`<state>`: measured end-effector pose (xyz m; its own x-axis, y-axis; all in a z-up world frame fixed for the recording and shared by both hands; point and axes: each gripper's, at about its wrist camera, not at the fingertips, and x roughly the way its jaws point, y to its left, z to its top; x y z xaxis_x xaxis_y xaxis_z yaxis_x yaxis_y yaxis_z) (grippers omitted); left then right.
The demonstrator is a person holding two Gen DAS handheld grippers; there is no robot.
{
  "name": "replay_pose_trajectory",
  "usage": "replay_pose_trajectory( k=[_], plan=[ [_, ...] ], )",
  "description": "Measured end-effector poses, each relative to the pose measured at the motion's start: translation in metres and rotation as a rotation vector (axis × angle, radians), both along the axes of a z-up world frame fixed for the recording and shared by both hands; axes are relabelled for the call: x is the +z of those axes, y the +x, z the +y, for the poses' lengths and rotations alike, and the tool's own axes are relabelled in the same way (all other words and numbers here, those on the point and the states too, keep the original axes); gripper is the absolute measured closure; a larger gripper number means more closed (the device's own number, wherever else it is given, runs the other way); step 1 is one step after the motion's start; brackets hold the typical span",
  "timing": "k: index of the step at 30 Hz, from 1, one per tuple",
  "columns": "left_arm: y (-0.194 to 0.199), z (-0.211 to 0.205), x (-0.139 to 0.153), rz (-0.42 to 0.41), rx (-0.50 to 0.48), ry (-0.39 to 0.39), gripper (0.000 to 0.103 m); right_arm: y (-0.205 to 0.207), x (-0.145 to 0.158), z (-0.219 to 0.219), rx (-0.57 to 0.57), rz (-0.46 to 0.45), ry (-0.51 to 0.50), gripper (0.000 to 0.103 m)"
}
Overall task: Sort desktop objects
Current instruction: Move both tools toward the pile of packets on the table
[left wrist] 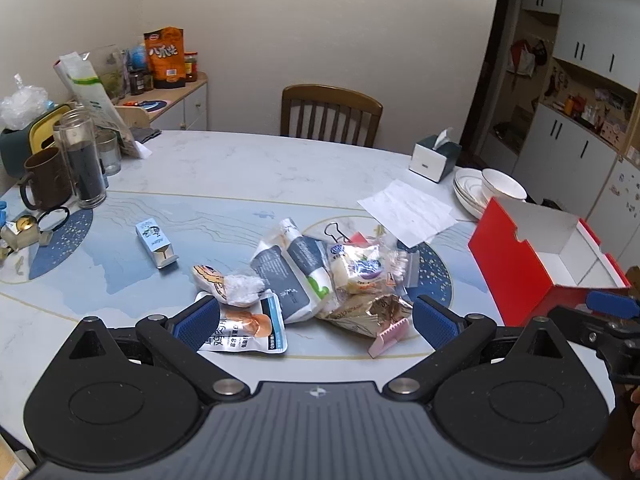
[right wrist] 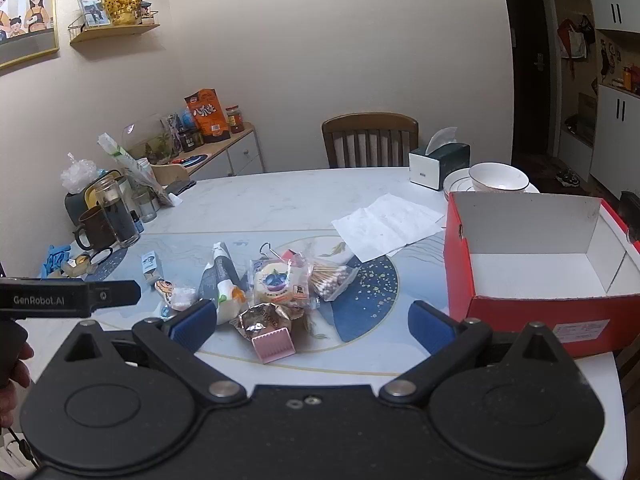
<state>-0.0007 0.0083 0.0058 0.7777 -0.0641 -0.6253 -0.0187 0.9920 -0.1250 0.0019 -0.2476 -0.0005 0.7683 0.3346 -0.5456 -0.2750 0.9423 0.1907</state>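
A heap of small items lies mid-table: grey-white snack packets (left wrist: 294, 268), a blueberry pastry pack (left wrist: 360, 268) (right wrist: 276, 280), a gold foil wrapper (left wrist: 368, 308) (right wrist: 264, 316), a pink comb (left wrist: 390, 336) (right wrist: 274, 344), a bag of cotton swabs (right wrist: 330, 276), a black binder clip (left wrist: 334, 232) and a small blue carton (left wrist: 156, 242). An open red box (left wrist: 532, 276) (right wrist: 532, 264), white inside, stands at the right. My left gripper (left wrist: 316, 322) is open above the heap's near edge. My right gripper (right wrist: 312, 326) is open, just above the comb.
A sheet of white paper (right wrist: 386, 222), a tissue box (right wrist: 438, 164) and stacked white bowls (right wrist: 498, 178) sit at the back right. A brown mug (left wrist: 44, 182), glass jars (left wrist: 84, 160) and bags crowd the left. A wooden chair (left wrist: 330, 114) stands behind the table.
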Motion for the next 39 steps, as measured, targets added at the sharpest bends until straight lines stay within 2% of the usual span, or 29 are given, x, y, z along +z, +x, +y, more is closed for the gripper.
replay_pose_trajectory(
  k=[3, 26, 31, 35, 39],
  plan=[
    [0.001, 0.004, 0.000, 0.001, 0.011, -0.014, 0.000, -0.001, 0.000, -0.001, 0.006, -0.005, 0.001, 0.001],
    [0.001, 0.003, -0.004, -0.013, 0.066, 0.045, 0.000, -0.012, 0.000, 0.008, 0.131, -0.057, -0.054, 0.001],
    [0.010, 0.011, -0.009, -0.005, 0.047, 0.049, 0.000, -0.005, -0.004, 0.011, 0.114, -0.036, -0.038, 0.001],
    [0.023, 0.021, -0.019, 0.005, 0.019, 0.056, 0.000, 0.003, -0.009, 0.018, 0.149, -0.026, 0.013, 0.001],
    [0.036, 0.031, -0.030, 0.012, -0.006, 0.057, 0.000, 0.012, -0.013, 0.028, 0.137, -0.010, 0.002, 0.001]
  ],
)
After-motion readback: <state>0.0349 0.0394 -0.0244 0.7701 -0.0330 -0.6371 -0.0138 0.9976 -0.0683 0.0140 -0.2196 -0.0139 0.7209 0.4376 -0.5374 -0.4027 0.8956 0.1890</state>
